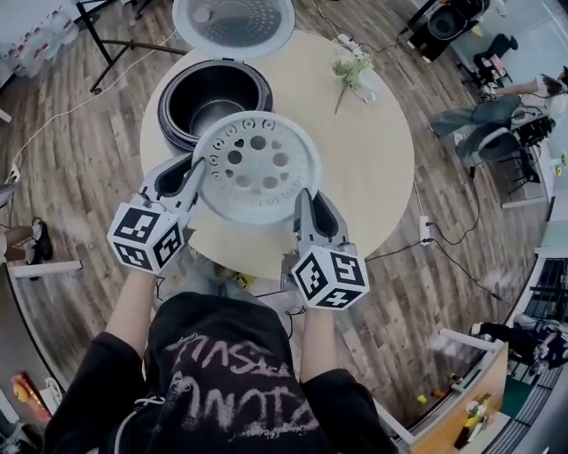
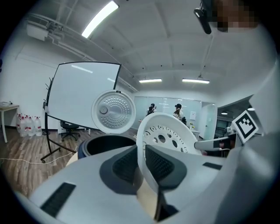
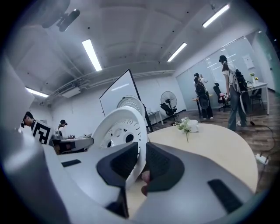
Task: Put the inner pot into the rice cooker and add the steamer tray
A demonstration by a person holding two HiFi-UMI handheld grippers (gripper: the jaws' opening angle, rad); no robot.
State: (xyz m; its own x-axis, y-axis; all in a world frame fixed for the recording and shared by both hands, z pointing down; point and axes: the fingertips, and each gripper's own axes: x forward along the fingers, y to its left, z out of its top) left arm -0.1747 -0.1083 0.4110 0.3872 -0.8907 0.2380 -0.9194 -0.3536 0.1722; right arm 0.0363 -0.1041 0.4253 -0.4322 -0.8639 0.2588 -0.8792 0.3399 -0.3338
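The white steamer tray [image 1: 253, 164], a round dish with holes, is held tilted in the air between both grippers, just in front of the rice cooker [image 1: 174, 99]. My left gripper [image 1: 197, 173] is shut on its left rim and my right gripper [image 1: 304, 199] on its near right rim. The cooker's dark inner pot [image 1: 213, 108] sits inside with its lid [image 1: 232, 22] swung open behind. In the left gripper view the tray [image 2: 168, 133] stands edge-on between the pads [image 2: 131, 164], with the cooker [image 2: 105, 144] beyond. The right gripper view shows the tray [image 3: 120, 127] pinched the same way.
A round light wooden table [image 1: 382, 160] carries the cooker and a small bunch of white flowers [image 1: 352, 69] at its far right. A whiteboard stand [image 2: 83, 94] is behind the cooker. People are standing and sitting at the room's edges, away from the table.
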